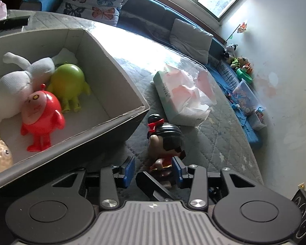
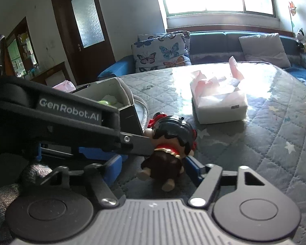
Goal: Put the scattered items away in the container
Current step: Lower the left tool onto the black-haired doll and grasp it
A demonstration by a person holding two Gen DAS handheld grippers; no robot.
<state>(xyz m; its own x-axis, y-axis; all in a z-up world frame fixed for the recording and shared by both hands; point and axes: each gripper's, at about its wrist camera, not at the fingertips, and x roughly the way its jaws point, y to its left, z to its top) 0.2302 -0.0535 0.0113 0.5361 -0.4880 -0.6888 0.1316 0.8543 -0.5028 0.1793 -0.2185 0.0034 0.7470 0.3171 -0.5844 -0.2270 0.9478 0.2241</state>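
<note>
Both grippers flanking black-haired doll figurine (image 2: 169, 143) beside cardboard box (image 1: 120, 65). Left gripper (image 1: 154, 168) gaping; right gripper (image 2: 153, 167) straddling figurine's body, pad contact unclear. Seating pads squarely on body before lifting advisable.

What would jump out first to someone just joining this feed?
The black-haired doll lying on the quilted mat just outside the box corner, with both grippers crowded around it. Next, the red toy and green toy lying in the open box, beside a white plush. Beyond the doll sits a tissue pack.
</note>
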